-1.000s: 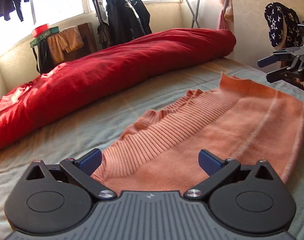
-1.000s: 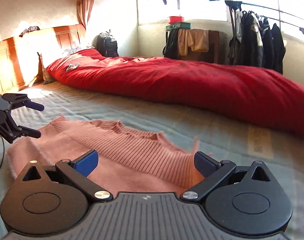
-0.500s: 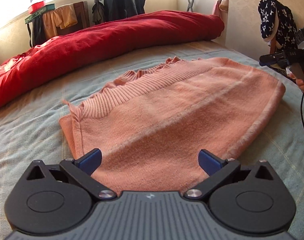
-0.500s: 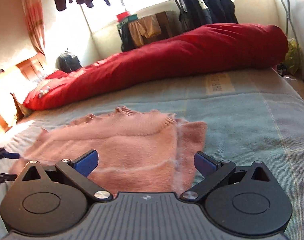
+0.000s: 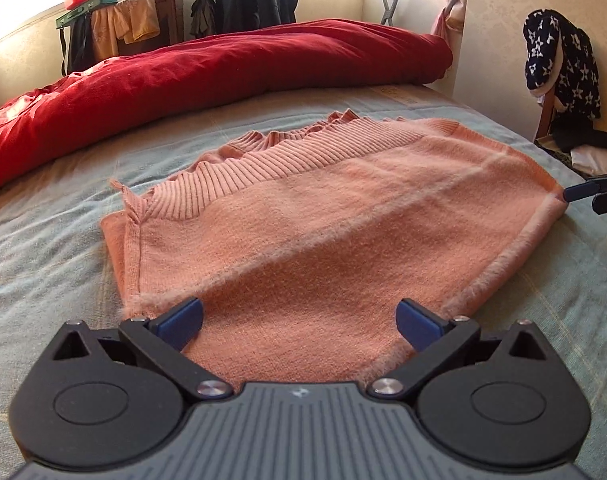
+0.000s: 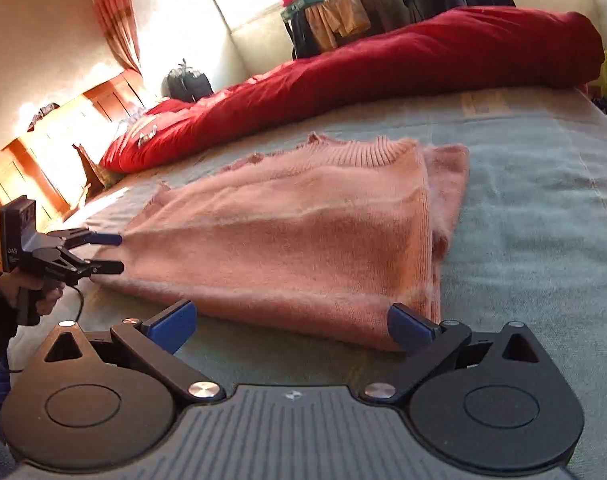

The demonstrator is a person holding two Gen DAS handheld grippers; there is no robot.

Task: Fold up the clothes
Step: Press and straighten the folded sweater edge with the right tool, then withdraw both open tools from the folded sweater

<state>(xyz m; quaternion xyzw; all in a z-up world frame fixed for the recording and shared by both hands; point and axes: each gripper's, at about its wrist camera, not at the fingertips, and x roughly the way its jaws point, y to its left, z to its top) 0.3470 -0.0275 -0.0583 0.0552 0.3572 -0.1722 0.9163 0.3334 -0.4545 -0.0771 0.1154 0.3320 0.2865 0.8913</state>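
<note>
Both tongs are held low over the bed, fingers pointing forward and spread wide, neither pinching anything. The left gripper (image 5: 299, 320) sits at one end of the pink sweater (image 5: 323, 232), with the knit filling the gap between its blue fingertips (image 5: 181, 314); whether the pads rest on the cloth I cannot tell. From the other side the same tool shows in a person's hand (image 6: 35, 296), a dark sleeve behind it and a thin cable trailing below, its two fingers parted at the sweater's edge. The right gripper (image 6: 291, 326) hovers at a near corner of the garment, which lies just ahead of its right fingertip, while bare blue-green bed cover (image 6: 543, 200) lies under its left one. There are no bins or baskets in sight. The sweater lies flat on the cover, folded over on itself with a narrower layer peeking out along the side to the right of the right gripper. Its ribbed band (image 5: 271, 164) with a wavy, frilled edge lies at the far side from both tools, and a pale fuzzy stripe crosses the knit. Beyond it, well ahead of both grippers, a long red duvet (image 5: 207, 76) is bunched along the bed's far edge.
</note>
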